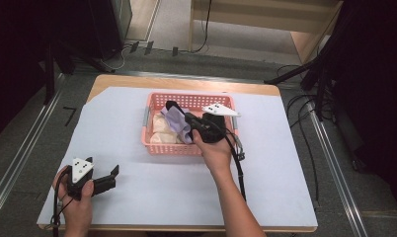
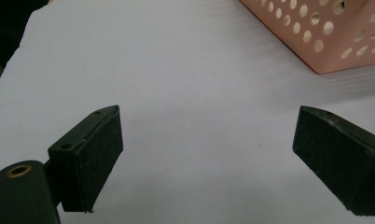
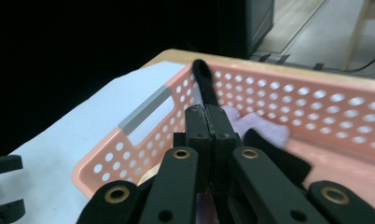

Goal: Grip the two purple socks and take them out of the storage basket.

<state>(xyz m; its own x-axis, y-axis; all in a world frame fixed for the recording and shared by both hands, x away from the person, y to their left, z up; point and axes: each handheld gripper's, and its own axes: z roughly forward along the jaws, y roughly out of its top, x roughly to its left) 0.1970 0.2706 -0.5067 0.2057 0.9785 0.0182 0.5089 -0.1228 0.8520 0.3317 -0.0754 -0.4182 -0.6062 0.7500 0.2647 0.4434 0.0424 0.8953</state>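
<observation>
The right gripper [image 1: 186, 118] hung over the pink perforated plastic basket [image 1: 159, 146] mid-table, jaws clamped on a lilac-and-black cloth [image 1: 176, 120]. The left gripper [image 1: 107, 177], near left, had jaws wide apart.

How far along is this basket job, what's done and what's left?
Done: nothing lies out on the white sheet. In hand: the right gripper is shut on a lilac-and-black cloth over the pink basket. Left: cream items in the basket; the left gripper waits open.
</observation>
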